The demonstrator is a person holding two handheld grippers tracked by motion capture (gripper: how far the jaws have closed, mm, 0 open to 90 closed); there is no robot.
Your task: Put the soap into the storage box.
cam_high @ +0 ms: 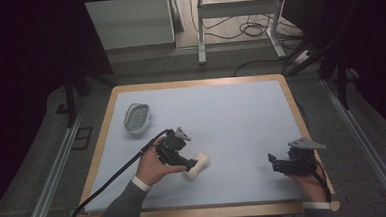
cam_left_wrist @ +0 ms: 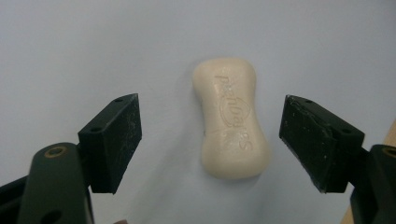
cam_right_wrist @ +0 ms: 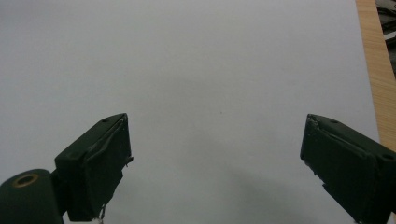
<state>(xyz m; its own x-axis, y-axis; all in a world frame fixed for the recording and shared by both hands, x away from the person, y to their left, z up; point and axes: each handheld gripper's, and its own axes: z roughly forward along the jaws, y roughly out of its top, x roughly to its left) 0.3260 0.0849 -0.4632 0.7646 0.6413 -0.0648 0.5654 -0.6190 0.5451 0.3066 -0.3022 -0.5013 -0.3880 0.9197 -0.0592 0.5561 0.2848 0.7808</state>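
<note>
Two open grippers, one bar of soap between the left one's jaws.

Far left on the pale blue mat point(cam_high: 231, 111) sits a white soap dish point(cam_high: 137, 117), well apart from everything else. The left gripper point(cam_left_wrist: 210, 135) hovers over the cream soap bar point(cam_left_wrist: 231, 119), near the table's front edge, jaws spread wide on either side and not touching. It looks hard, light and slippery; its narrow waist seems the surest hold. The right gripper point(cam_right_wrist: 215, 158), jaws apart and empty, points inward over bare mat.
</note>
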